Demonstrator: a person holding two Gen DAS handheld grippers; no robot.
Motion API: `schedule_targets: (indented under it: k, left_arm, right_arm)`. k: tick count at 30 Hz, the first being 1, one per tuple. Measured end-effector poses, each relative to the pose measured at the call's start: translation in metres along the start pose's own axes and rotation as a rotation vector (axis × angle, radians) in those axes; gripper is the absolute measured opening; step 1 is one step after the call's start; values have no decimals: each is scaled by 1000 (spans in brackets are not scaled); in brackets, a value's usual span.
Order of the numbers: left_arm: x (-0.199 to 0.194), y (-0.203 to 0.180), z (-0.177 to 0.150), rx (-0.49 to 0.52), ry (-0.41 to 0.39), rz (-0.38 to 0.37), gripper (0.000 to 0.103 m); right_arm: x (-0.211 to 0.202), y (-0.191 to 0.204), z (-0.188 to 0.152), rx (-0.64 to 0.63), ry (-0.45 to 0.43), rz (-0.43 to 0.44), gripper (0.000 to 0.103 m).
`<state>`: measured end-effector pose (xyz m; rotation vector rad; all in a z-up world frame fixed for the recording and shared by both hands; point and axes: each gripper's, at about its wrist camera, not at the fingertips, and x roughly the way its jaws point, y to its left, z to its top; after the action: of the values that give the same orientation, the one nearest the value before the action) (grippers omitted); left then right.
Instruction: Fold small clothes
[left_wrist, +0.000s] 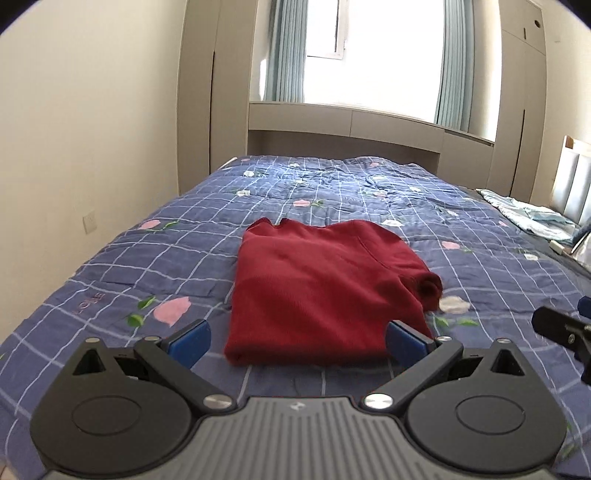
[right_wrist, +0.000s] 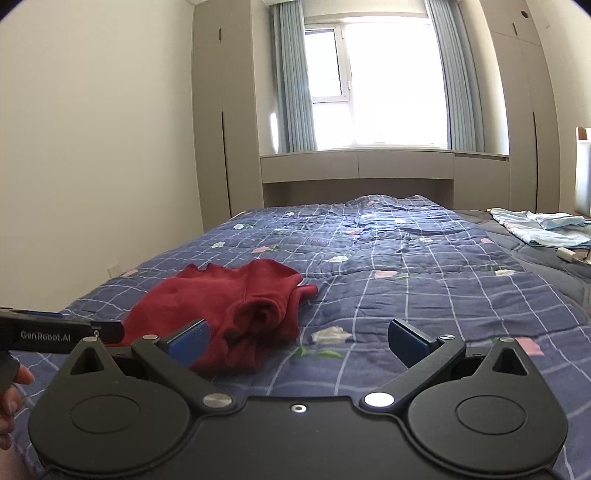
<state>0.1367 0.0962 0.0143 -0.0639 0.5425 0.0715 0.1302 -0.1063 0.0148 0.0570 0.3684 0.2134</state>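
Note:
A dark red garment (left_wrist: 317, 291) lies partly folded on the blue checked quilt (left_wrist: 147, 258), a rolled sleeve at its right side. My left gripper (left_wrist: 297, 341) is open just in front of the garment's near hem, blue pads on either side, holding nothing. In the right wrist view the same red garment (right_wrist: 236, 306) lies to the left. My right gripper (right_wrist: 297, 341) is open above bare quilt (right_wrist: 424, 280), its left pad (right_wrist: 190, 339) near the rolled sleeve. The left gripper's body (right_wrist: 55, 334) shows at the left edge, and a part of the right gripper (left_wrist: 565, 328) at the far right.
Light blue clothes (right_wrist: 546, 229) lie at the bed's far right, with a small white object (right_wrist: 565, 254) beside them. Cabinets and a window stand beyond the bed. A wall runs along the left. A hand (right_wrist: 14, 391) shows at the lower left.

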Motion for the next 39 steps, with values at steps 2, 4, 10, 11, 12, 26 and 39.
schedule_targets:
  k: [2,4,10,11,12,26,39]
  left_arm:
    - [-12,-2,-7,11,-11,11,103]
    - [-23,-4,-13,20,-13,2,103]
    - [-53,-5,-30,22,-37,24,103]
    - [-56,-4,-31,22,-39,28,103]
    - [-60,-3,-34,22,-41,32,103]
    - [-85,22,-67,11,-25,77,103]
    - [-85,26,-68,-5,-23,80,103]
  right_arm:
    - [-12,0,-4,0,-7,-2,102]
    - [-21,1,-9,5,-25,-12,102]
    - [-53,2,-21,16,-72,-20,103]
    - [-57,2,-24,16,-71,-20,103]
    - [-61,4,-26,16,-71,-23,103]
    - [-70,19,-53,-3,7,-10,103]
    - [-65,22,-55,-16,28,-6,103]
